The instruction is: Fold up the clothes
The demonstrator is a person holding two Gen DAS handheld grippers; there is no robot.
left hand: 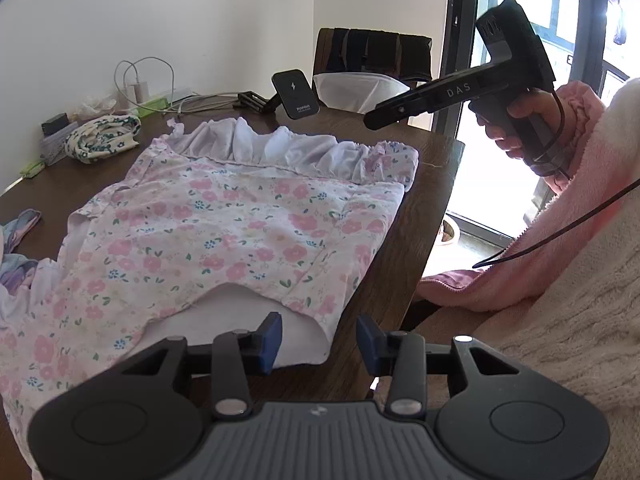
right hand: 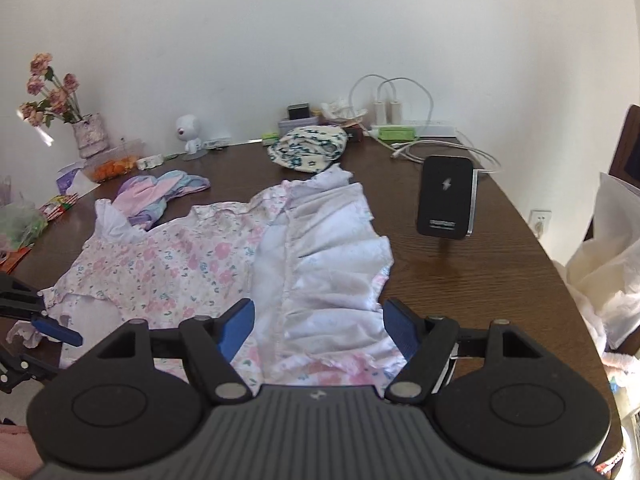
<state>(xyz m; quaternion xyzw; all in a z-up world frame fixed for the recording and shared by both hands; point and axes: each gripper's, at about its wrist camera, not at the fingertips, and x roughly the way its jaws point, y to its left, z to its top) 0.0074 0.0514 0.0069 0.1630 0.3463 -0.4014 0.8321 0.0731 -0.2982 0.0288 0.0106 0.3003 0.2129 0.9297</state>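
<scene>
Now, table: you have a dark wooden top with a curved near edge; keep every fold well inside that edge so nothing slides off.
Floral garment: it lies spread flat along the near edge of the table, white ruffled hem toward the right end, pale lining showing at the near corner. Fold it toward the middle of the table, and smooth the ruffle first so it does not bunch under the fold.
Left gripper: its blue pads stand partly apart with nothing pinched; the lining edge lies just ahead of the left pad. Slide one pad under that edge and take both layers before you lift.
Right gripper: jaws are wide and empty, hovering over the ruffle with cloth showing in the gap below. Lower it to the hem corner and close only when fabric sits between the pads.
Other clothes: a green-printed bundle sits near the far edge and a pastel piece beside the floral one, toward the left end; leave both alone for now.
Charger stand: it stands near the right end, so swing the hem clear of it.
Hidden: your gripper bodies cover the garment's nearest edge in both views, so whether it overhangs the table is probably unknowable from here.
Cut off: the garment's left end runs out of the left wrist view.
</scene>
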